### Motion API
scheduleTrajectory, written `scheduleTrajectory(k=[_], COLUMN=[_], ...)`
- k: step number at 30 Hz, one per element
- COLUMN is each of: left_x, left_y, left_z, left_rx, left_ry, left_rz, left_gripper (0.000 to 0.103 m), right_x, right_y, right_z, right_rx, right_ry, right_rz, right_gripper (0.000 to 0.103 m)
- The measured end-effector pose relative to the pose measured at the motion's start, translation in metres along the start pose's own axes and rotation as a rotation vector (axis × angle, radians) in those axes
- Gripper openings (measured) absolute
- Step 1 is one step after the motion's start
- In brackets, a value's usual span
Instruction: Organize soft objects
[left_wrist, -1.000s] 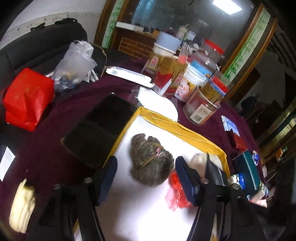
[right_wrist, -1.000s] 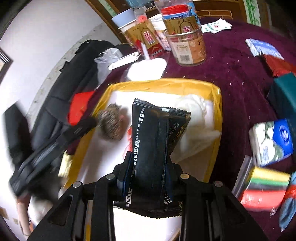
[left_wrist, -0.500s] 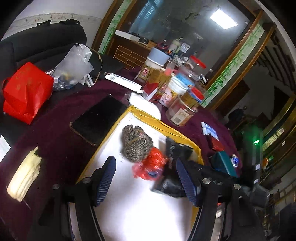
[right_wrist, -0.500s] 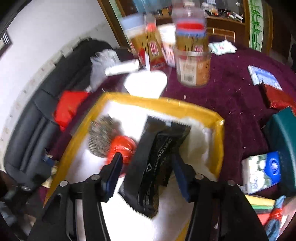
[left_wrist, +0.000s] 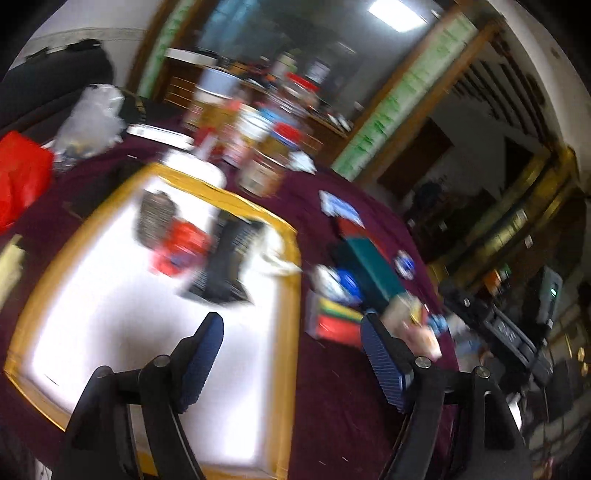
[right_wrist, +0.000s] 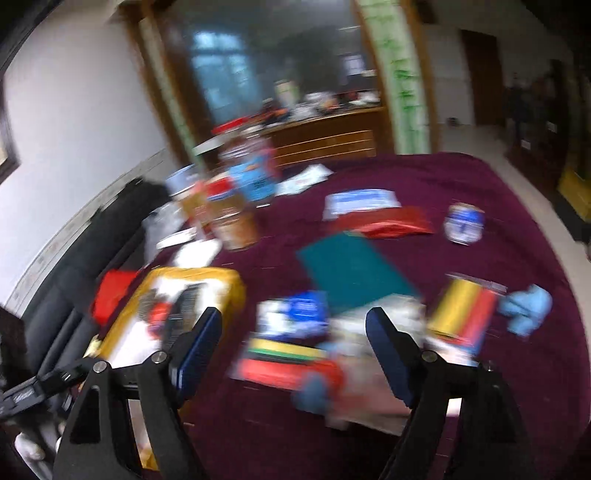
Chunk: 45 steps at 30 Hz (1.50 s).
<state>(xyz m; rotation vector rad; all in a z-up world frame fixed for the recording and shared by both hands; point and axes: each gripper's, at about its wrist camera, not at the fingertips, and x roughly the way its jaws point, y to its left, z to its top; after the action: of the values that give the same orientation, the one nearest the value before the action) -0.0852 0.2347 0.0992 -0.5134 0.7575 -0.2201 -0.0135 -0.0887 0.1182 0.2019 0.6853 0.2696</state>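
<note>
Left gripper standing wide, jaws just opened further, nothing between the blue ribbed pads; hovering over the near right edge of the yellow-rimmed tray. Right gripper likewise wide, jaws just sprung apart, empty, above the maroon tablecloth beside the tray's right rim.

In the tray, on its white floor toward the far end: a brownish woolly bundle at the far left, a red crinkled soft item touching it, a black snack packet lying flat just right of that, and a crumpled white cloth against the far right rim. Near half of the tray bare.

On the cloth to the right of the tray: a blue-and-white tissue pack, a striped yellow, green and red pack, a teal flat box, a second striped pack, a light-blue soft lump, a red pouch, a small blue-and-white tin. Beyond the tray's far edge, a cluster of jars and cartons, red-lidded among them.

Labels and print everywhere smeared by motion blur; no writing legible.
</note>
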Motion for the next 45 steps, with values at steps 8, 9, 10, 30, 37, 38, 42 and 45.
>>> scheduleTrajectory(k=[8,9,10,30,37,38,42,45], left_x=[0.041,0.047,0.05,0.151,0.198,0.2,0.211,0.219], left_y=[-0.068,-0.077,-0.082,-0.173,-0.187,-0.188,-0.196,-0.196], left_z=[-0.047,-0.053,-0.057,-0.044,-0.029,-0.026,-0.028,-0.035], left_rx=[0.113,0.13,0.141,0.336,0.457,0.451,0.434,0.442], left_ry=[0.138,0.156,0.164,0.15,0.129,0.13,0.146,0.208], left_rz=[-0.034,-0.029,-0.025,0.047,0.085,0.062,0.056,0.069], left_gripper=[0.08,0.08,0.08,0.079,0.079,0.079,0.053,0.034], right_x=[-0.013,-0.012,-0.012,-0.001,0.001,0.001,0.004,0.004], right_y=[-0.118,-0.128,-0.139,-0.184,-0.182,-0.182,-0.178,-0.177], right_z=[-0.033,-0.035,-0.039,-0.054,-0.055,-0.054,-0.054,-0.054], right_rx=[0.202,0.215,0.229,0.317,0.299,0.295,0.274,0.265], right_ry=[-0.015,-0.018,-0.022,-0.002,0.007,0.009,0.016,0.016], right_rz=[-0.115,-0.123,-0.131,-0.113,-0.125,-0.127,-0.142,-0.152], right_gripper=[0.079,0.079,0.079,0.079,0.079,0.079,0.079,0.079])
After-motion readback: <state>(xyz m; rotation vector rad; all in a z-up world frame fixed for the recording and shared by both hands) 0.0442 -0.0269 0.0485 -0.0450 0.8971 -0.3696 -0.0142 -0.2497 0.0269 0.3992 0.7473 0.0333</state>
